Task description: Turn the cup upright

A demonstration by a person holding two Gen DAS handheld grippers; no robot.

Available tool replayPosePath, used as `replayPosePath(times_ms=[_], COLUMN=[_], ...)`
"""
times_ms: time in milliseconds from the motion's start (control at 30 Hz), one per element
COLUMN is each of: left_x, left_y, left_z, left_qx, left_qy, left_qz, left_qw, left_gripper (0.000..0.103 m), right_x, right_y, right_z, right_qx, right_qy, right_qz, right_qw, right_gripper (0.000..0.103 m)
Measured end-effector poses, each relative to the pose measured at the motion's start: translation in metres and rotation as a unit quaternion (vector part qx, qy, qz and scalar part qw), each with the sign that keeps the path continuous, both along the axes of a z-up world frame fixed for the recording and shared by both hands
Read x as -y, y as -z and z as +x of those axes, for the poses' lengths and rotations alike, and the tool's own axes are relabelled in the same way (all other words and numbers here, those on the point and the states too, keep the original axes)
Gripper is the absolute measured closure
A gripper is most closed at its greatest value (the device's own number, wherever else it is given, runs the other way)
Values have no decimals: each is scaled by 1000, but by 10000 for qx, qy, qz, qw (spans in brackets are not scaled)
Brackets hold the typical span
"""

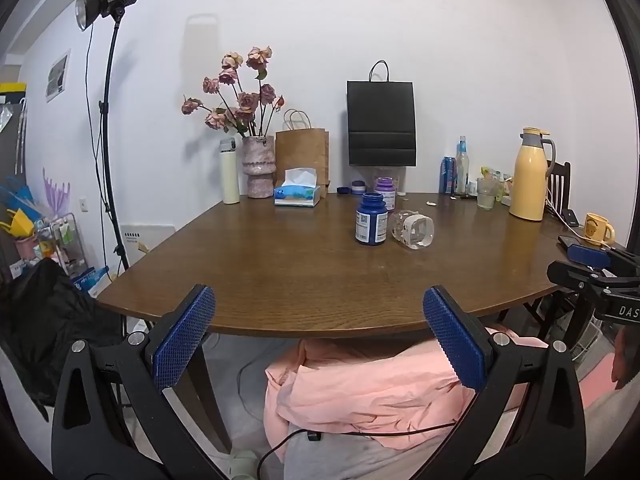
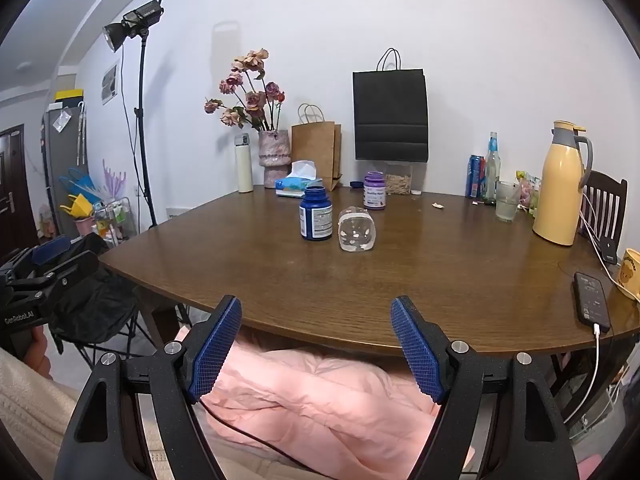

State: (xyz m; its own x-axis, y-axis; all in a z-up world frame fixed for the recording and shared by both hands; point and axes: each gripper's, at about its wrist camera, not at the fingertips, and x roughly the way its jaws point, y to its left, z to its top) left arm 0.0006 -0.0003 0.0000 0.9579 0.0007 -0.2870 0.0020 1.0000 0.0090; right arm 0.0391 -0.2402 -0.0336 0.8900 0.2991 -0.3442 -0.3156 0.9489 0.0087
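A clear glass cup (image 1: pixel 413 229) lies on its side in the middle of the brown wooden table (image 1: pixel 280 272), just right of a dark blue bottle (image 1: pixel 371 219). It also shows in the right wrist view (image 2: pixel 356 229), next to the same blue bottle (image 2: pixel 315 213). My left gripper (image 1: pixel 318 304) is open and empty, held off the table's near edge, well short of the cup. My right gripper (image 2: pixel 316 312) is open and empty, also at the near edge. The right gripper shows at the right of the left wrist view (image 1: pixel 592 264).
Along the table's far side stand a purple jar (image 2: pixel 375 191), tissue box (image 1: pixel 297 192), vase of dried roses (image 1: pixel 259 166), white flask (image 1: pixel 230 172), paper bags, bottles, a glass (image 2: pixel 506 201) and a yellow thermos (image 2: pixel 560 186). A phone (image 2: pixel 592 300) and yellow mug (image 1: pixel 598 229) lie at the right.
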Motion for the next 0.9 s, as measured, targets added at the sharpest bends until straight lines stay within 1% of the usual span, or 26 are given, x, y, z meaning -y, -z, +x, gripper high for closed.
replayPosePath(times_ms=[67, 200, 233, 900], left_x=[0, 1, 0, -3], left_y=[0, 0, 0, -4], left_z=[1, 5, 0, -3], left_qx=[-10, -32, 30, 35], left_qy=[6, 14, 16, 13], left_qz=[-1, -7, -8, 2], left_qw=[10000, 10000, 10000, 10000], left_gripper=[0, 0, 0, 0], right_x=[0, 0, 0, 0], right_y=[0, 1, 1, -2], right_z=[0, 1, 1, -2], right_qx=[-68, -55, -60, -51], right_qy=[0, 0, -4, 6], right_qz=[-23, -9, -3, -4], right_qw=[10000, 10000, 10000, 10000], right_gripper=[21, 21, 21, 21])
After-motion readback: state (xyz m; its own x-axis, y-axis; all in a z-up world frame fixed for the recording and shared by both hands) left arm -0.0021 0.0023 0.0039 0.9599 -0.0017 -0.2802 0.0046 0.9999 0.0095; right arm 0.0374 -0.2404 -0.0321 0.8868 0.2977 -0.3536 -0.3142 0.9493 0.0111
